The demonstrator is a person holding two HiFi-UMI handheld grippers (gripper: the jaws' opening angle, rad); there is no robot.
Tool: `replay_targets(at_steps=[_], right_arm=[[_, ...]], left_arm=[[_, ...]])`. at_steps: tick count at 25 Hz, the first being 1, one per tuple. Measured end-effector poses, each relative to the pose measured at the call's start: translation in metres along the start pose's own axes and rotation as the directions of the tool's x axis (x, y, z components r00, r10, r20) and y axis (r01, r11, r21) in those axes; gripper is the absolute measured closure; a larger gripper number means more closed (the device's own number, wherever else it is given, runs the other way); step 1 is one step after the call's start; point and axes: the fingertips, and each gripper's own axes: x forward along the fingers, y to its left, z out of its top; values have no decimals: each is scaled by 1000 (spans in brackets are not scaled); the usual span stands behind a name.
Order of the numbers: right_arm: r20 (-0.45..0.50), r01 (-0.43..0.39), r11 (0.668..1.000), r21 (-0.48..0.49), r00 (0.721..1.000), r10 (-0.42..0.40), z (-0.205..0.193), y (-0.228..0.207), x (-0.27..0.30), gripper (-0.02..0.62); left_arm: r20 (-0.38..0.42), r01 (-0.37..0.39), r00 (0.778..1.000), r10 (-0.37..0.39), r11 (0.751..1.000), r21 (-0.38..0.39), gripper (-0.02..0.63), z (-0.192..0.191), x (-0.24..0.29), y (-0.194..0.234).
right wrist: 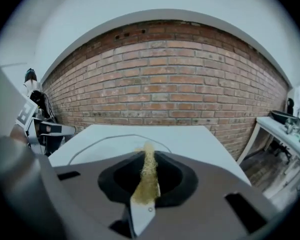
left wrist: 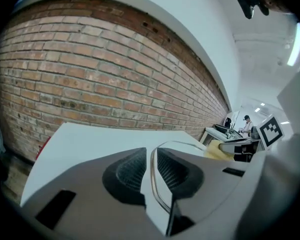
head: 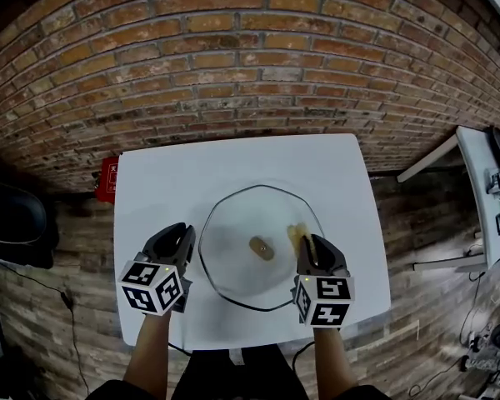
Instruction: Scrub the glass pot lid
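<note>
One white bench (head: 150,182), all four edges in sight from the head view. Back edge close to a brick wall (head: 233,57). Left, right and front edges open to a plank floor (head: 58,248). Widest open room: the bare back half of the bench. Narrower bare strips left and right of the lid.

One glass lid (head: 233,215), round, dark-rimmed. Sits over the front half of the bench, roughly centred between the left and right edges. Near rim just short of the front edge. One brass-coloured knob (head: 262,247) at its middle. Flat or tipped: cannot tell.

Two grippers, one per hand.
- Left hand-held gripper (head: 180,242): at the lid's left rim. Jaws narrow in the left gripper view, clamped on the rim with one ribbed pad on each side.
- Right hand-held gripper (head: 315,252): over the lid's right part. Closed on one yellowish fibrous scrub pad (head: 297,237). In the right gripper view, pad on edge between the jaws, frayed end poking out past them. Pad end over the glass, just inside the right rim; contact not clear.

Off the bench:
- One red thing (head: 107,179) just beside the left edge, too small to name.
- One pale side table (head: 471,173) well apart to the right, with clutter on top.
</note>
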Motion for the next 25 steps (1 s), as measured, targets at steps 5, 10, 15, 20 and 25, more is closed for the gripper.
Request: replay_targets(at_steps=[5,10,15,20,25], right_arm=[[147,-7,1000,-6,989,7,53,3,-15,537],[266,-22,1000,-16,964,26,102,6,-41,537],[399,-27,999,-29,916,36,154,6,-72,537],[488,-28,999,-44,872,46,194,10,-100,537],[554,-16,997,-79,831,57,224,14,-124,537]], left_arm=[[77,31,996,-37,997,77,549,50,-9,-25],[147,45,987,-65,990,136,565,93,-24,-56],[243,22,968,-68,982,186,577,142,-50,-74],[335,-7,939,-77,970,243,577,189,-74,-91],[407,-16,907,-107,958,286,577,225,-92,-112]])
